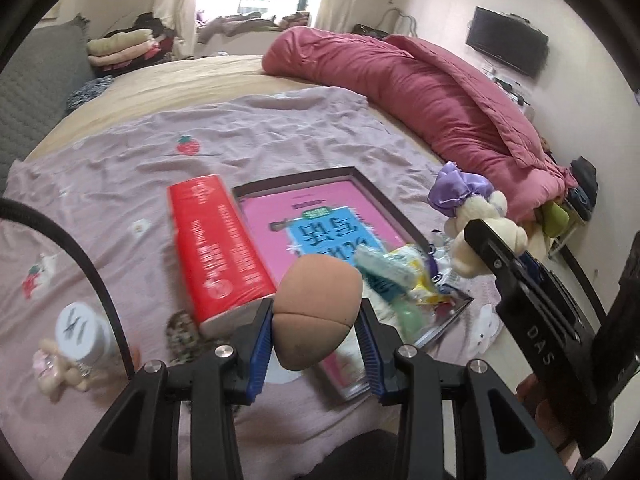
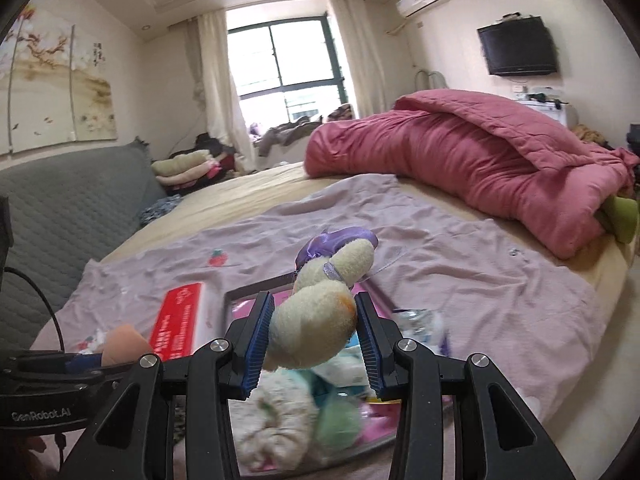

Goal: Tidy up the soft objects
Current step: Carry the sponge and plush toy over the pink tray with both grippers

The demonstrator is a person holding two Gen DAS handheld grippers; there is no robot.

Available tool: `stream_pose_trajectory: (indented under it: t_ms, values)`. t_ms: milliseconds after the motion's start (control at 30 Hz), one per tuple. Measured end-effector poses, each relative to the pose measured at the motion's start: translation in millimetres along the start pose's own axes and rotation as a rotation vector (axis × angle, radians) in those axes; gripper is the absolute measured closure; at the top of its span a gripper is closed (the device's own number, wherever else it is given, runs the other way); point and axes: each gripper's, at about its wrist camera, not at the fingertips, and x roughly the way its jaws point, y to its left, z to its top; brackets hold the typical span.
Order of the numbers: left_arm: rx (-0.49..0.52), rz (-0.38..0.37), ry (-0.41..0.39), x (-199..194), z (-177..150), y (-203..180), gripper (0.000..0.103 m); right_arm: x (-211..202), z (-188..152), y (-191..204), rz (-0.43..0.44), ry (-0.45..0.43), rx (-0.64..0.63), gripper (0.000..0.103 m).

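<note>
Sponge [image 1: 316, 312] sits clamped in the left gripper [image 1: 316, 320], long axis tilted up and away, over the tray [image 1: 400, 216]. Plush [image 2: 316, 312] is pinched in the right gripper [image 2: 314, 320], hanging above the tray's pile, so the right looks nearer for a drop. Only the left view shows the bottle [image 1: 82, 330].

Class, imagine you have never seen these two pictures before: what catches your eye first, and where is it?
Up front, the left tongs pinch a tan egg-shaped foam sponge above a thick red book on the lilac bedsheet. The right tongs grip a cream plush toy with a purple satin bow. Behind, a rumpled crimson quilt sprawls along the bed's far right side.
</note>
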Motion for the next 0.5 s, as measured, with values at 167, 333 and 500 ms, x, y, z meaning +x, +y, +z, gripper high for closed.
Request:
stream_pose_trajectory:
  t_ms: [167, 333, 500]
  values:
    - [0.038, -0.018, 0.019, 22.3, 9.6, -26.7, 0.063, -0.7, -1.1, -13.2, -0.024, -0.006, 0.011, 0.061]
    - [0.074, -0.020, 0.075, 59.6, 9.0, -43.5, 0.063, 2.8, -2.7, -18.0, -0.015, 0.005, 0.020, 0.061]
    - [0.074, -0.041, 0.145, 93.2, -2.5, -47.5, 0.063, 13.0, -7.6, -21.8, -0.003, 0.048, 0.040, 0.060]
